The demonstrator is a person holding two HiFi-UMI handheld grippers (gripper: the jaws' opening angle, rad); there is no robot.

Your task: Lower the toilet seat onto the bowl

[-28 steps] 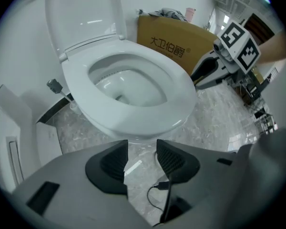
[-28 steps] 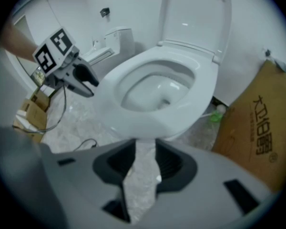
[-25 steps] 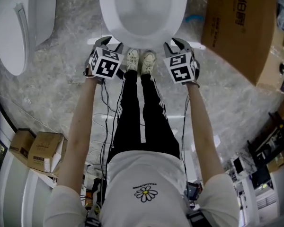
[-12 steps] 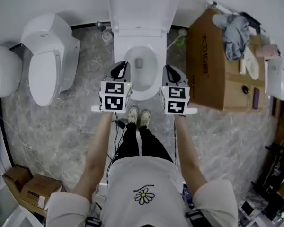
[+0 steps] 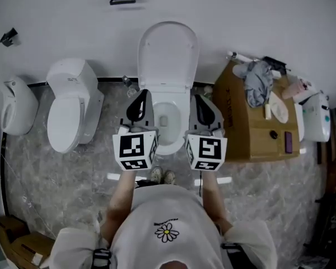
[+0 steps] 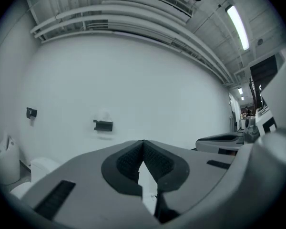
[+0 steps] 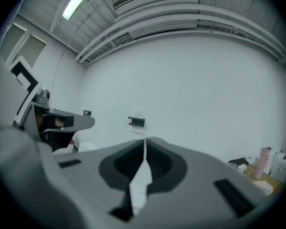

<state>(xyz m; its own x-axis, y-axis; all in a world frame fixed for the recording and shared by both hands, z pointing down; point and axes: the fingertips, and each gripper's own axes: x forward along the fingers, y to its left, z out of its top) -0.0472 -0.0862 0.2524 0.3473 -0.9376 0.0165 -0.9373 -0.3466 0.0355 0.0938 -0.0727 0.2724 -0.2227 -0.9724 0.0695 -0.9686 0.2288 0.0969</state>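
Marbled grey floor under a white wall; the toilet seat stands upright, lowering not yet begun.

The seat leans back against the wall above the open bowl; the left claw and the right claw are held level side by side over the bowl's front, apart from the seat; each has just closed, pads together with nothing between them, as both gripper views show; I judge this the approach step; the next move calls for reaching forward to the seat's upper edge, tipping it forward, then easing it down so it does not slam.
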